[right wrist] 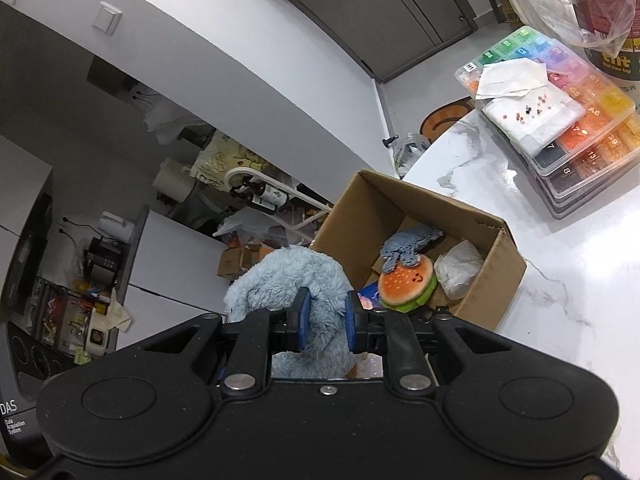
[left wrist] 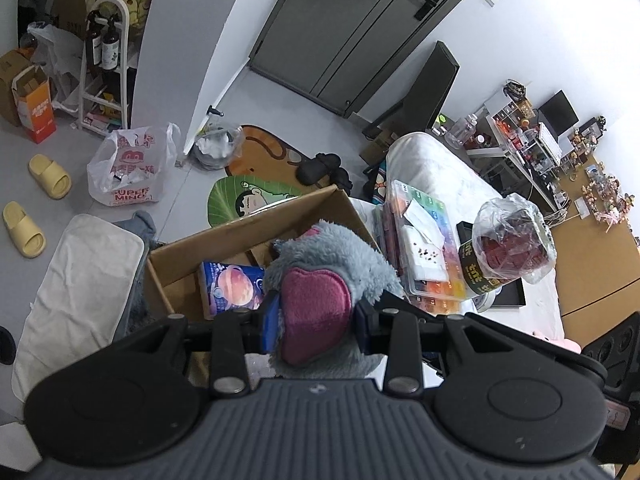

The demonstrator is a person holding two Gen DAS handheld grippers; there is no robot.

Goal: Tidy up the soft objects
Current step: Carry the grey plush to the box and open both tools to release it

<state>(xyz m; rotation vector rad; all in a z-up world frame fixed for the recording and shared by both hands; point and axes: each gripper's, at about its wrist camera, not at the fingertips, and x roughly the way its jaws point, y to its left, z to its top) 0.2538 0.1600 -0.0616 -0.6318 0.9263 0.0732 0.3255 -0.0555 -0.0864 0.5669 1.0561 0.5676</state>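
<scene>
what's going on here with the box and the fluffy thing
A person is using two handheld grippers to put soft toys away. The left gripper is shut on the pink ear of a blue-grey plush, and the right gripper is shut on another part of its fur. The plush is held over an open cardboard box on the white table; a burger toy already lies inside.

Counts of things around one open box (right wrist: 472,280) on a white table (right wrist: 560,240).

One blue plush (right wrist: 288,276) held by two tongs; in the box, one burger toy (right wrist: 406,284) and one blue cloth (right wrist: 404,246). Two yellow slippers (left wrist: 50,176) on the floor. Two dark bottles (left wrist: 102,42) on a rack. One stack of bead cases (right wrist: 568,120).
</scene>
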